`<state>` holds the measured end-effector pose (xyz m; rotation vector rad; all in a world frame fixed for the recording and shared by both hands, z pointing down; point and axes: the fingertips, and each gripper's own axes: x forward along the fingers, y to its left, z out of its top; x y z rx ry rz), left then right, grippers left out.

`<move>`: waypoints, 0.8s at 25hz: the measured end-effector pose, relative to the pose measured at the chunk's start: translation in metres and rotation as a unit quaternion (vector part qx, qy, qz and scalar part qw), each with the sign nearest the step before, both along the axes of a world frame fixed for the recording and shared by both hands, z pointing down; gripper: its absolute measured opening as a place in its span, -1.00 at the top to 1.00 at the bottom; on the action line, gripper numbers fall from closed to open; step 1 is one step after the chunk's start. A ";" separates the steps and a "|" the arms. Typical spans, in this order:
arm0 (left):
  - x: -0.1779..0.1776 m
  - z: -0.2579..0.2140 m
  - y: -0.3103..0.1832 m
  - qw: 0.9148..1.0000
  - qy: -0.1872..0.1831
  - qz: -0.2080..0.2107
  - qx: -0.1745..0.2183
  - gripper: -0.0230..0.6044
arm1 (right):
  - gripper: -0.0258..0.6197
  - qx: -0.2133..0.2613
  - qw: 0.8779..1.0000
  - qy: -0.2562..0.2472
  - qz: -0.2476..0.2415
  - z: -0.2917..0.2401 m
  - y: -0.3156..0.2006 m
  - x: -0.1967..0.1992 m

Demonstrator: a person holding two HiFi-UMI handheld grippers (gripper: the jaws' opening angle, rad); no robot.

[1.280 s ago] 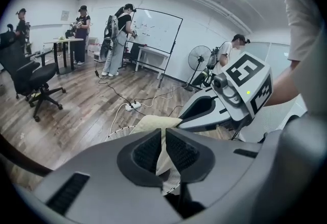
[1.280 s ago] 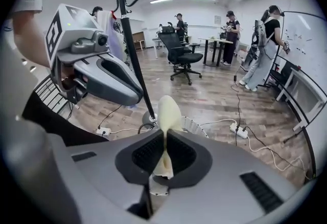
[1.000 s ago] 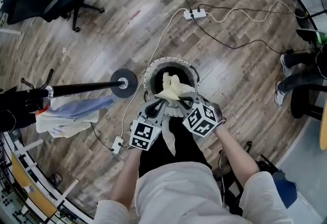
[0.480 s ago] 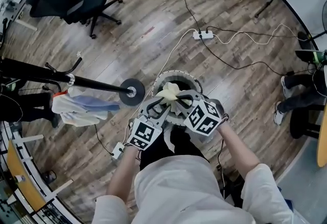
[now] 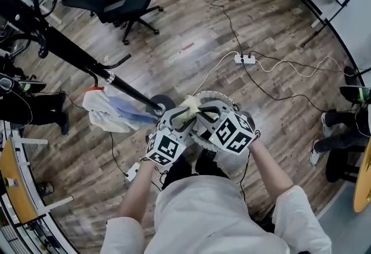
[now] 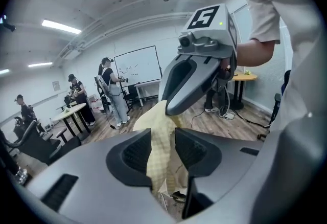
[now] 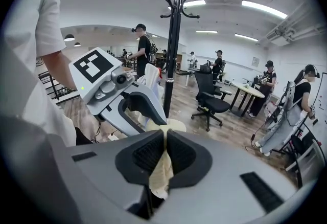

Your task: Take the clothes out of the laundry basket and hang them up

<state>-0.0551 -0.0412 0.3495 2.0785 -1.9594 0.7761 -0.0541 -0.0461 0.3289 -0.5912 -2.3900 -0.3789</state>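
Note:
A pale yellow garment (image 5: 190, 105) is bunched between my two grippers, just above the round laundry basket (image 5: 215, 98). My right gripper (image 5: 203, 112) is shut on it; in the right gripper view (image 7: 165, 154) the cloth (image 7: 162, 172) is pinched between the pads. My left gripper (image 5: 179, 118) is open and its jaws have just been opening. In the left gripper view (image 6: 162, 149) the yellow cloth (image 6: 161, 136) hangs loosely in the gap between the pads. The right gripper (image 6: 179, 90) faces it closely from above.
A black coat rack pole (image 5: 87, 61) slants from upper left down to its round base (image 5: 164, 102) beside the basket, with white and blue clothes (image 5: 110, 111) hung on it. An office chair (image 5: 119, 0), floor cables with a power strip (image 5: 244, 60) and bystanders stand around.
Both grippers have risen with the yellow garment, lifting it out of the basket. The head view has swung up, so more of the coat rack shows.

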 end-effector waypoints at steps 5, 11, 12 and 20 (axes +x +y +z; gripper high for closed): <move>-0.021 -0.018 0.026 1.000 -0.014 -0.013 0.012 0.47 | 0.84 -0.005 1.000 -0.012 -0.016 -0.023 0.027 -0.022; -0.043 -0.033 0.065 0.999 -0.026 -0.028 0.021 0.68 | 0.84 -0.002 0.999 -0.026 -0.033 -0.040 0.069 -0.041; -0.048 -0.035 0.072 0.999 -0.028 -0.030 0.023 0.71 | 0.84 -0.002 0.999 -0.028 -0.036 -0.042 0.076 -0.045; -0.083 -0.070 0.104 0.994 -0.054 -0.060 0.067 0.80 | 0.83 -0.004 0.997 -0.070 -0.044 -0.067 0.106 -0.068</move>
